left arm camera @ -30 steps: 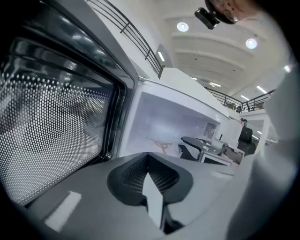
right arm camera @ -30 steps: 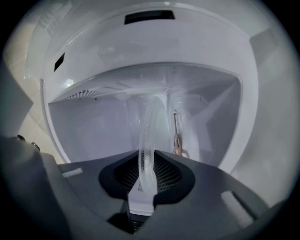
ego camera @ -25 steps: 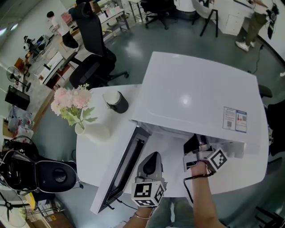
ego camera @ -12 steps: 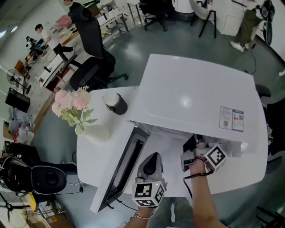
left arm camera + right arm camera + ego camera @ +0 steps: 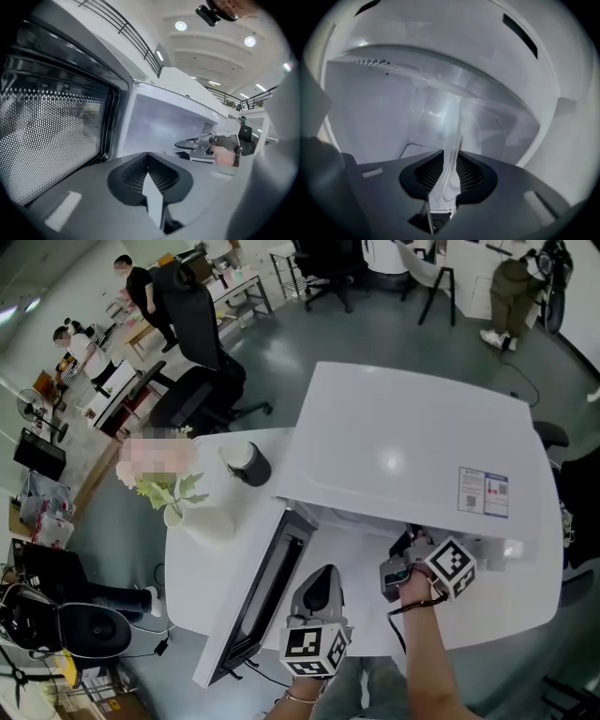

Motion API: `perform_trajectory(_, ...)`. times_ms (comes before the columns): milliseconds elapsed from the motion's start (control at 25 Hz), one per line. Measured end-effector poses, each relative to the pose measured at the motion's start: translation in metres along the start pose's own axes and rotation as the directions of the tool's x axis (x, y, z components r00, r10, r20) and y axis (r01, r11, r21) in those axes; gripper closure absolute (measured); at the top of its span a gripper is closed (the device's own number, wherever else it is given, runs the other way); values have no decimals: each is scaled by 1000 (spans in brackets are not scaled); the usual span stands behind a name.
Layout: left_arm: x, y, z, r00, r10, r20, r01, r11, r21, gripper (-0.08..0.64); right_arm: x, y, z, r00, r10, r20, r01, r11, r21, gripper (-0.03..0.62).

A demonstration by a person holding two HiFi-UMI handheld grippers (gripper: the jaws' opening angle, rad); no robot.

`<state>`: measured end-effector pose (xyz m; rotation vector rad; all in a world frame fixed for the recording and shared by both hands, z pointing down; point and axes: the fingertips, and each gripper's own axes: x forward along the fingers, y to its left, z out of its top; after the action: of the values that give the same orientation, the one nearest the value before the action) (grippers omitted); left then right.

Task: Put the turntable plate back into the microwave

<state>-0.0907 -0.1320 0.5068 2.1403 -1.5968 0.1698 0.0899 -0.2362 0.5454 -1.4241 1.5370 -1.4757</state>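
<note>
Office floor with chairs behind; white table (image 5: 192,559) carries the microwave (image 5: 403,437), its door (image 5: 258,592) swung out toward 7 o'clock. Right gripper (image 5: 449,174) reaches into the cavity, jaws clamped on the rim of the glass turntable plate (image 5: 452,117); plate seen edge-on between the pads, apparently not yet seated. Left gripper (image 5: 151,176) hangs at 6 o'clock beside the door, jaws together, empty; likely parked clear of the opening.

Slight roll of the right gripper (image 5: 405,554), turntable plate (image 5: 450,131) in its jaws, at the microwave (image 5: 403,437) mouth
</note>
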Motion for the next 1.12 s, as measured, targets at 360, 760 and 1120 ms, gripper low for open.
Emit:
perform_trajectory(360, -1, 1, 0, 1000, -4, -3, 4, 1000, 2, 560, 2, -6, -5, 989, -146, -24, 138, 971, -196, 508)
perform_trajectory(760, 1, -4, -1, 1000, -26, -7, 26, 1000, 6, 560, 3, -12, -7, 962, -255, -93, 213, 923, -322, 469)
perform_trajectory(1120, 0, -8, 3, 999, -40, -2, 40, 999, 10, 560, -6, -14, -6, 939, -330, -96, 270, 882, -385, 456)
